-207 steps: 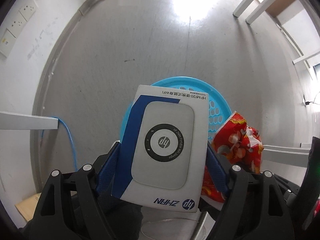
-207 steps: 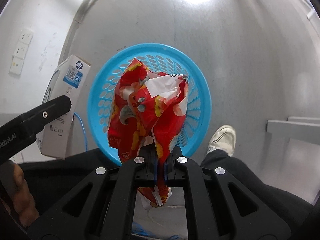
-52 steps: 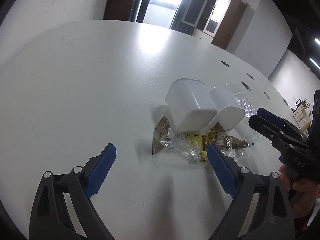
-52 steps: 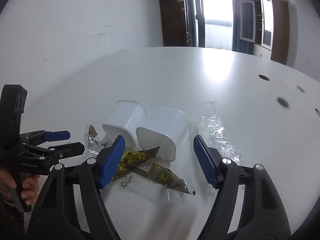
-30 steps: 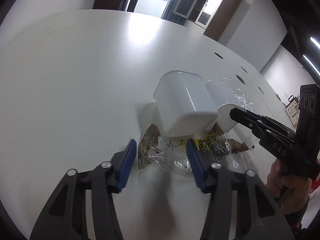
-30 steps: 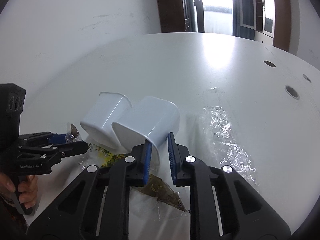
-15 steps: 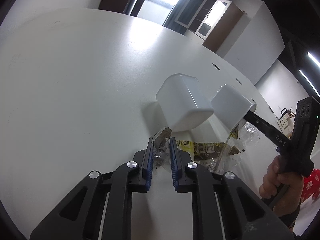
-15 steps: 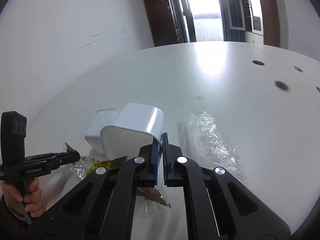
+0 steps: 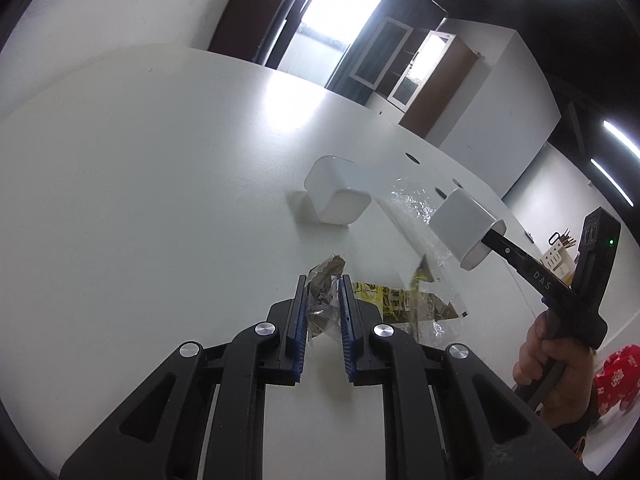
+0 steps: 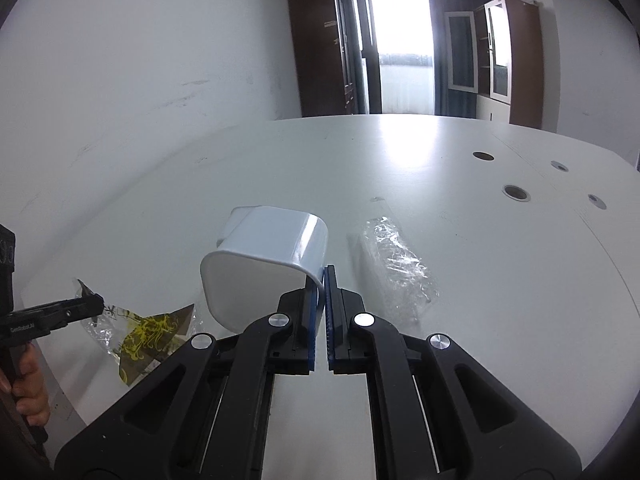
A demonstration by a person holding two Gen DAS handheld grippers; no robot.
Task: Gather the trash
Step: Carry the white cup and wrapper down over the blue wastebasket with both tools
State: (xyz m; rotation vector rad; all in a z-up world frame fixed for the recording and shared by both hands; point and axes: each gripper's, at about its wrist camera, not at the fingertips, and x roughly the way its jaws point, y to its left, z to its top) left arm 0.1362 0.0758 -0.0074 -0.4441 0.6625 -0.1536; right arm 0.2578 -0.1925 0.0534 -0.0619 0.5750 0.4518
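Note:
My left gripper (image 9: 323, 282) is shut on the crumpled end of a clear wrapper with yellow and brown print (image 9: 384, 296) and holds it lifted off the white table (image 9: 140, 184); it also shows in the right wrist view (image 10: 148, 330). My right gripper (image 10: 320, 272) is shut on the rim of a white plastic cup (image 10: 264, 252) and holds it in the air; it also shows in the left wrist view (image 9: 466, 226). A second white cup (image 9: 336, 196) lies on its side on the table.
A crumpled clear plastic film (image 10: 396, 264) lies on the table right of the held cup. Round cable holes (image 10: 516, 192) dot the table's far right. A red printed bag (image 9: 616, 372) shows low beyond the table's edge. A wall runs along the left.
Both grippers have risen and drawn back from the table. The right one carries its cup higher and to the right, away from the lying cup. The wrapper hangs stretched from the left gripper.

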